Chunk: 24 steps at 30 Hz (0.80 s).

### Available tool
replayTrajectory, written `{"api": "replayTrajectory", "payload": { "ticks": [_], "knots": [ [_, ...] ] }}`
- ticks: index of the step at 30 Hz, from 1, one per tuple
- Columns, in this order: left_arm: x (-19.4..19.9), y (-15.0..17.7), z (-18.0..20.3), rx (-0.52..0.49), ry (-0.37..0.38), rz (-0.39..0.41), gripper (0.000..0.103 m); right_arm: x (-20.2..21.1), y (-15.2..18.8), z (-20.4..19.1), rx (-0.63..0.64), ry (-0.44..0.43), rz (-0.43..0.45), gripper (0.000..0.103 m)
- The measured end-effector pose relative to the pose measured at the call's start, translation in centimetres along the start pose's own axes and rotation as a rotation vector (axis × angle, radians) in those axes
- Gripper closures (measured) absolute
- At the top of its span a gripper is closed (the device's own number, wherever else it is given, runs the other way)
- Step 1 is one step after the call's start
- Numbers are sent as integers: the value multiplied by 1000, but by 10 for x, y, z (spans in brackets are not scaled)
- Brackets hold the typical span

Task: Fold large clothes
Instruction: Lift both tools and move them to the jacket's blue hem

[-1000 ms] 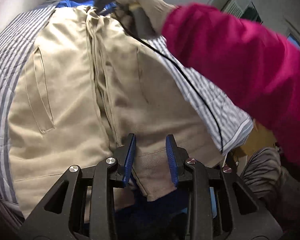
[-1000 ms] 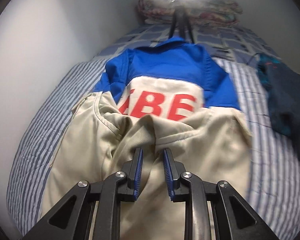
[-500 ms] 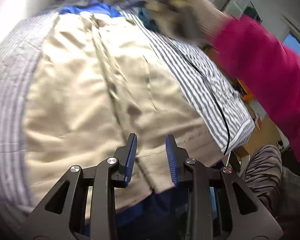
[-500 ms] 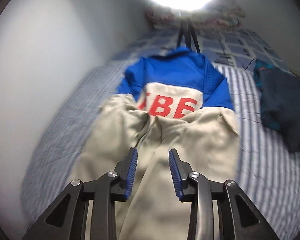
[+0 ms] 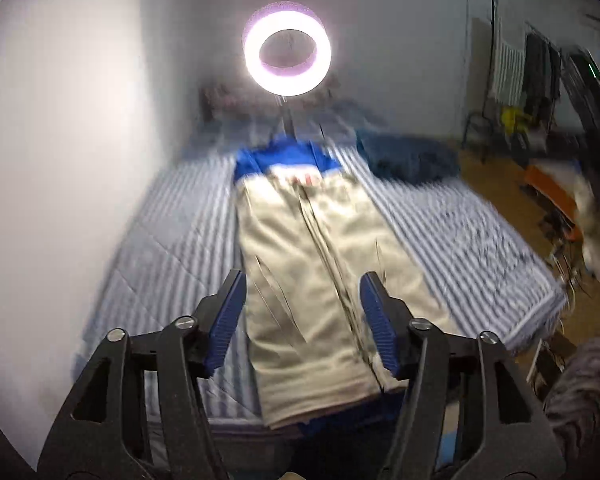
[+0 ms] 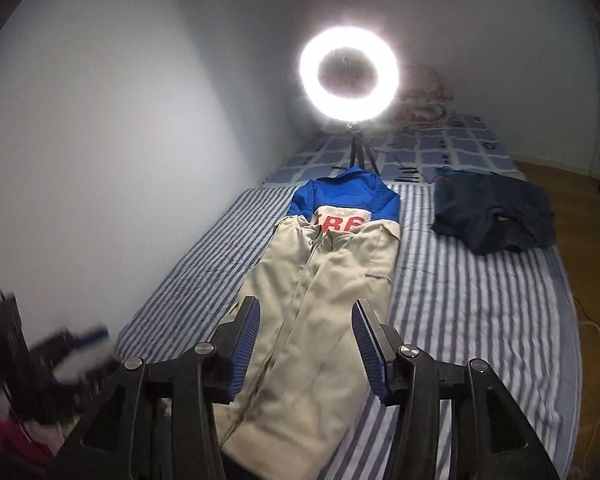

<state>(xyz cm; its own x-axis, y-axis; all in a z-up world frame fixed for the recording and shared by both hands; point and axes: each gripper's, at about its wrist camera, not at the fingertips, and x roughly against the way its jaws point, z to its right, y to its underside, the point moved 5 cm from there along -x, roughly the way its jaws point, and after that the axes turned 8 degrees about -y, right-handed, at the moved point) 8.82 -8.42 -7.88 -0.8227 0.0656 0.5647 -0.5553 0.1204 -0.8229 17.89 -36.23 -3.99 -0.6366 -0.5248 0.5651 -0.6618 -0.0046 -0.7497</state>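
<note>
Left tool [image 5: 302, 322] black framed, ribbed blue pads, silver screws (right tool [image 6: 305, 344] alike)

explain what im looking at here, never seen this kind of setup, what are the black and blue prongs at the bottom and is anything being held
There is no robot. A person holds a hand-held gripping tool in each hand, and each tool carries a wide-angle camera looking forward along its two prongs. That is why both pictures look rounded.

One picture is from the left tool, the other from the right tool. The black arms with blue pads are their fingers. Both are spread open with nothing between them, so nothing is held.

Below them is a bed with a striped sheet. On it lie beige trousers, spread flat lengthwise, partly over a blue jacket with red letters. A dark blue garment lies crumpled apart to the right. The bright circle is a ring lamp standing at the far end of the bed.
</note>
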Motion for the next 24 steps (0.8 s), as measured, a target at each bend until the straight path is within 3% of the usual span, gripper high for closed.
{"api": "replayTrajectory", "payload": {
  "ticks": [2, 4, 10, 16, 24],
  "knots": [
    [21, -9, -3, 6, -26, 52, 27, 23, 12, -7, -7, 17, 22, 51],
    [39, -16, -8, -1, -64, 95, 26, 37, 19, -12, -6, 28, 42, 50],
    [63, -17, -23, 3, -113, 118, 24, 58, 42, -29, 6, 47, 47, 45],
    [76, -13, -41, 30, -126, 141, 23, 52, 60, -43, 22, 73, 13, 38],
    [58, -11, -53, 4, -145, 123, 22, 30, 90, -32, -24, 118, -50, 34]
  ]
}}
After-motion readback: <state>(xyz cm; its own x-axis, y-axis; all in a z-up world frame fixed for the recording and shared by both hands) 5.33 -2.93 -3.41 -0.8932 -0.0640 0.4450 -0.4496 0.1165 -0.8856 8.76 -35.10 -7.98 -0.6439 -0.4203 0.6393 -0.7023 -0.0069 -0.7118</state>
